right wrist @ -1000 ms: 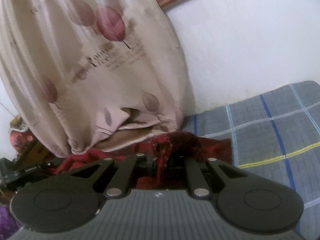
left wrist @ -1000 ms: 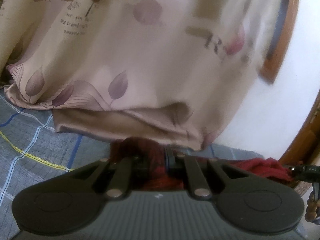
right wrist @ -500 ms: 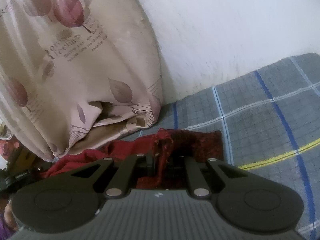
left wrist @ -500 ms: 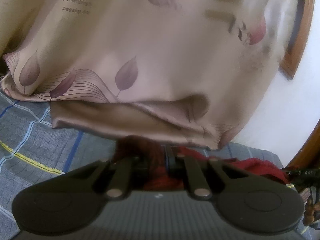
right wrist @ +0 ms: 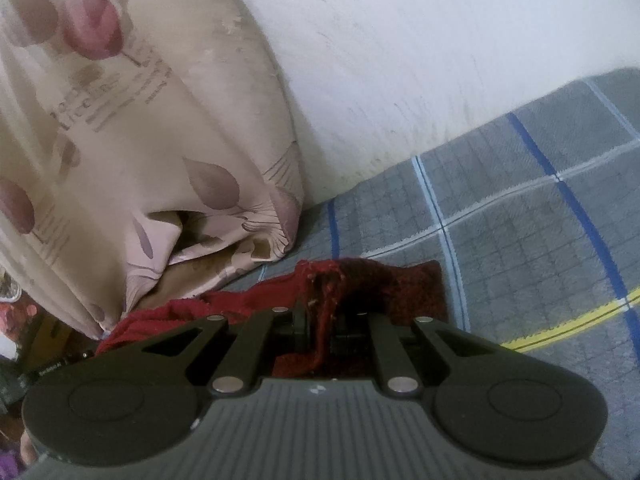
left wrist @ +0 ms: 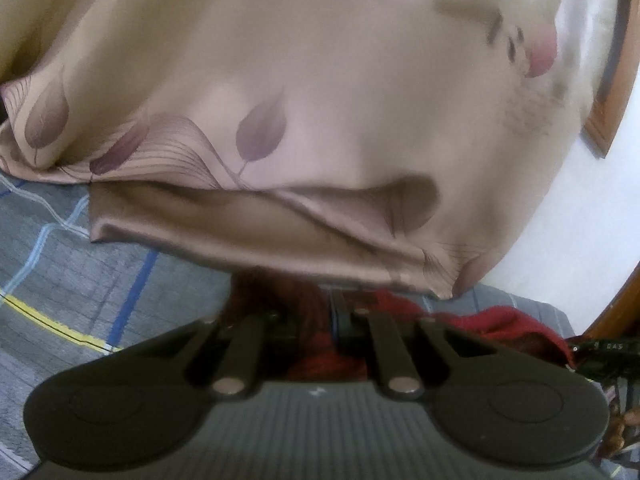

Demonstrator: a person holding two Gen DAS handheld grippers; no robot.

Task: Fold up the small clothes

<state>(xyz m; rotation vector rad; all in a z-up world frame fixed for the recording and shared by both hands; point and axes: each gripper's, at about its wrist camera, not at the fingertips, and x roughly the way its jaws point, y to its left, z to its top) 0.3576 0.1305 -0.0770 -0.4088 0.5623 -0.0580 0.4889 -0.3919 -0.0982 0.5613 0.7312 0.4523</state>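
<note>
One surface: a grey bedsheet checked with blue, pale-blue and yellow lines (right wrist: 520,216) is spread flat beneath both grippers; it is also seen at the lower left of the left wrist view (left wrist: 80,280).
Room: a plain white wall (right wrist: 400,60) rises directly behind the sheet; a brown wooden frame edge (left wrist: 608,120) is seen against the wall at the right of the left wrist view.
One curtain: a beige satin curtain printed with mauve leaves and lettering (left wrist: 300,100) hangs down to the sheet, its hem bunched and folded on the sheet just beyond the cloth; it is seen again at the left of the right wrist view (right wrist: 140,140).
One garment: a small dark-red knitted cloth (right wrist: 384,284) lies on the sheet at the foot of the curtain, one flat corner resting on the sheet; its other end is seen in the left wrist view (left wrist: 496,320).
Two grippers, counted: the left black two-finger gripper (left wrist: 316,320) is pinched on a raised fold of the red cloth; the right black two-finger gripper (right wrist: 324,320) is likewise closed on a lifted ridge of the same cloth.
Cloth between grippers: a rumpled band is drawn across the sheet.
Clutter: blurred items at the far left of the right wrist view cannot be identified.
</note>
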